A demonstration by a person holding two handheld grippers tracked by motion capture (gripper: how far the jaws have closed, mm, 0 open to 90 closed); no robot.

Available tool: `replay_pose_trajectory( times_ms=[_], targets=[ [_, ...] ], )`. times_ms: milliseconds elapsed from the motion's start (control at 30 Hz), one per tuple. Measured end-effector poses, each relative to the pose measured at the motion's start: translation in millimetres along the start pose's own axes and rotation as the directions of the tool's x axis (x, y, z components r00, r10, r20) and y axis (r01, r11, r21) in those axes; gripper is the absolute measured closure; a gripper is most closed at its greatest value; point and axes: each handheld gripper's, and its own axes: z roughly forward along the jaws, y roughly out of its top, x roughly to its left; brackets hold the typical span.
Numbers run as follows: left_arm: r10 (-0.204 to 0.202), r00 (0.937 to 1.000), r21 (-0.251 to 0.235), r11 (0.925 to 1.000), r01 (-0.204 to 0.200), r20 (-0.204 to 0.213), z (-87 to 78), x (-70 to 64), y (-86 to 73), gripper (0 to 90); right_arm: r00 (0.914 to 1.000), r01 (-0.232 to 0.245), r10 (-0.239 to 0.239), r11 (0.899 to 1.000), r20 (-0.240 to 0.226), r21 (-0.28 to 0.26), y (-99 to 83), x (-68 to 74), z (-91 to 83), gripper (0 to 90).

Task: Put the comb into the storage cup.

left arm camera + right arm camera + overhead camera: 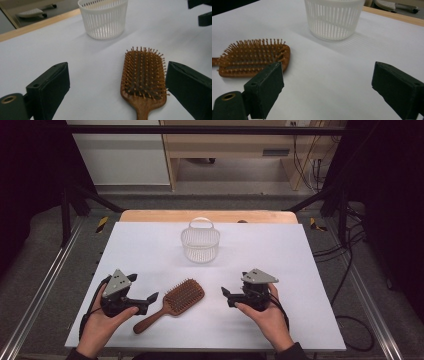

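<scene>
Both claws, left claw (pixel 150 298) and right claw (pixel 226 294), stood wide open and empty; approach step. Next: close on hairbrush (pixel 172 303), carry toward basket (pixel 200 242) at 12 o'clock.

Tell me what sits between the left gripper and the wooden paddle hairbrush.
Nothing visible. The left gripper, jaws open, faces the brown wooden paddle hairbrush across bare white table; the white slotted basket stands farther back.

Left gripper (pixel 117 87): jaws spread wide, nothing between the pads but bare white worktop (pixel 75 57). Wooden paddle hairbrush (pixel 143 75): flat, bristles up, just inside the right-hand jaw. White slatted basket (pixel 103 17): upright, toward the worktop's far edge. Other gripper (pixel 203 12): dark jaws beyond.
</scene>
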Motion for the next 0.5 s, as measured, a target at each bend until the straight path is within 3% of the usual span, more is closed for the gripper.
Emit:
replay_pose_trajectory(
  times_ms=[200,300,500],
  targets=[
    [0.025,0.9984,0.114,0.9930,-0.031,0.051,5.4,-5.0,1.4,6.3,0.9972,-0.034,0.037,0.998,0.065,-0.048,-19.9,-16.0,-18.9,9.5],
    [0.041,0.9960,0.181,0.9820,-0.055,0.079,11.6,-10.2,-3.6,5.5,0.9951,-0.063,0.066,0.997,0.073,-0.053,-23.3,-21.5,-18.5,9.1],
    [0.062,0.9943,0.233,0.9691,-0.081,0.086,20.2,-18.1,-15.7,5.2,0.9948,-0.072,0.075,0.997,0.070,-0.041,-26.6,-20.6,-14.5,9.2]
  ],
)
